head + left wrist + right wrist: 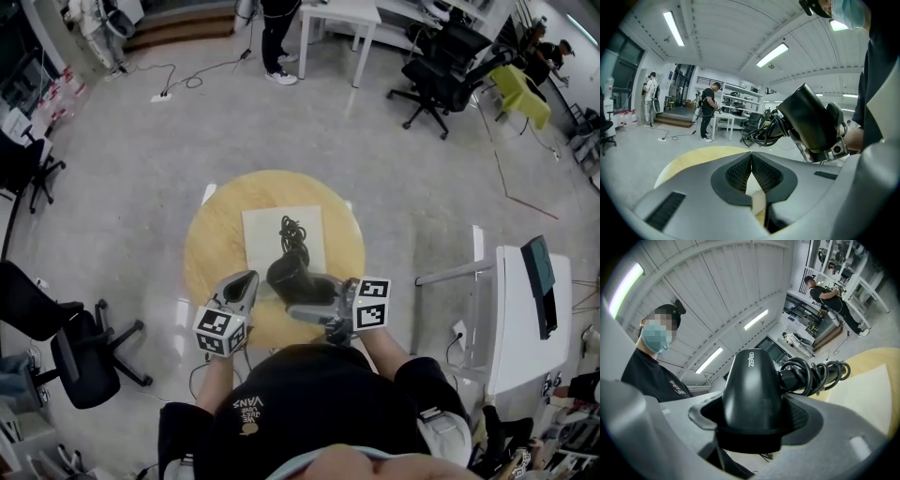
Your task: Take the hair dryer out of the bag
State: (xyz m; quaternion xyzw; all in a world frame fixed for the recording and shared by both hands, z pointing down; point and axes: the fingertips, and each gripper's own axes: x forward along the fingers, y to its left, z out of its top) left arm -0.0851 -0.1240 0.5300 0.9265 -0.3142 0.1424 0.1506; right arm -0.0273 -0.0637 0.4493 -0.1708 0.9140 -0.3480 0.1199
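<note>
One grip matters: our right gripper [319, 311] clamps the hair dryer [292, 274], its long axis pointing away from us over the white bag [262, 234]; our left gripper [246, 283] is closed, empty.

Black glossy hair dryer [298, 278] is clamped by its body in the right gripper [752, 427] and held up over the near edge of the round table [211, 253], cord bundled at the handle. Flat white bag [267, 234] is laid mid-table.

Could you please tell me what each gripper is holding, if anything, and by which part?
Right gripper clamps the hair dryer by its barrel; left gripper is shut, empty.
</note>
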